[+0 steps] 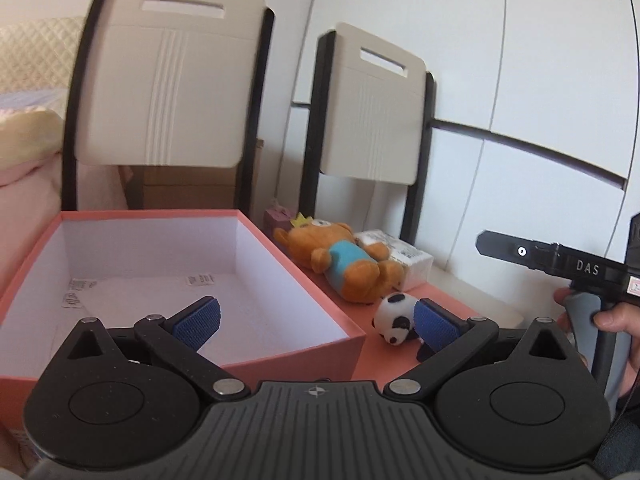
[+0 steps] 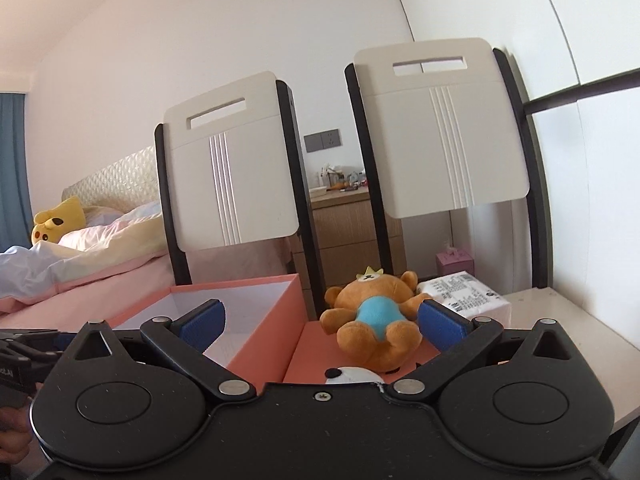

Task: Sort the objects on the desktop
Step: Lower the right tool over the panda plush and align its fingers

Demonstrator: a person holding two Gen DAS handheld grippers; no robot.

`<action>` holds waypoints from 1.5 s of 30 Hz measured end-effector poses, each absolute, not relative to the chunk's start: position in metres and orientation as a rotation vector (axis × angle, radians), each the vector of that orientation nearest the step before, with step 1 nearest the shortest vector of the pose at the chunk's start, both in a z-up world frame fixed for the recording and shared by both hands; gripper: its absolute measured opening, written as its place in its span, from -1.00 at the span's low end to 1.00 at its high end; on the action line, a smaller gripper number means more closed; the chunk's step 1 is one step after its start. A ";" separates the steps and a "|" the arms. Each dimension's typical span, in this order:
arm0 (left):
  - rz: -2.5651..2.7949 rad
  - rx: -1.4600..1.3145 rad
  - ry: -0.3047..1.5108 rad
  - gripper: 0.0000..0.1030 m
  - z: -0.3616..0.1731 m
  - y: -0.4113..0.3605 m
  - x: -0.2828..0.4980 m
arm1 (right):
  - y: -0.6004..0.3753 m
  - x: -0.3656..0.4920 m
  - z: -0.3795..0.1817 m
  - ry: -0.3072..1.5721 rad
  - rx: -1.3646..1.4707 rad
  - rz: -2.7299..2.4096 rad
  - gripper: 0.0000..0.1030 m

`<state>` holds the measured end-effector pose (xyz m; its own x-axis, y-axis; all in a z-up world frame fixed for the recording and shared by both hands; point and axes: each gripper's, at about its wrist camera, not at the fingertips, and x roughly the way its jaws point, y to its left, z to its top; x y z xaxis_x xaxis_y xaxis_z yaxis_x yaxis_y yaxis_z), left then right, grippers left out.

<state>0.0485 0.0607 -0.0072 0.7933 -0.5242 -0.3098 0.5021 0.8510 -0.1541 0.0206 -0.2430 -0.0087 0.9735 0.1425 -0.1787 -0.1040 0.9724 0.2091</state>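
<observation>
An orange bear plush [image 1: 344, 264] in a blue shirt lies on a salmon lid [image 1: 400, 360], to the right of an open salmon box [image 1: 296, 280] with a white inside. A small panda plush [image 1: 394, 318] lies in front of the bear, close to my left gripper's right pad. My left gripper [image 1: 318, 322] is open and holds nothing, hovering over the box's near right corner. My right gripper [image 2: 322, 324] is open too; the bear [image 2: 376, 320] lies just ahead between its fingers, and the panda [image 2: 352, 374] peeks out below. The box [image 2: 260, 320] sits to its left.
A white tissue pack [image 2: 468, 296] and a small pink box [image 2: 456, 262] lie behind the bear on the white desk [image 2: 560, 320]. Two white chair backs [image 2: 228, 176] stand behind the desk. A hand [image 1: 612, 320] holds the right gripper [image 1: 520, 252]. A bed is at the left.
</observation>
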 end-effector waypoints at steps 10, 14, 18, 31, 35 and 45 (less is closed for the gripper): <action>-0.309 -0.066 0.276 1.00 -0.012 0.075 0.020 | -0.227 0.002 -0.009 0.155 0.194 0.143 0.99; -0.268 -0.026 0.241 1.00 -0.012 0.072 0.010 | -0.217 -0.020 -0.005 0.071 0.182 0.123 0.99; -0.194 -0.006 0.224 1.00 -0.009 0.069 -0.001 | -0.210 -0.033 -0.008 0.055 0.175 0.094 0.99; -0.067 0.006 0.199 1.00 -0.029 0.069 -0.011 | -0.196 -0.028 -0.043 0.081 0.194 0.108 0.99; -0.078 -0.002 0.215 1.00 -0.032 0.070 -0.011 | -0.200 -0.020 -0.044 0.129 0.206 0.106 0.99; -0.083 -0.015 0.240 1.00 -0.037 0.080 -0.016 | -0.236 0.026 -0.029 0.295 0.260 0.210 0.99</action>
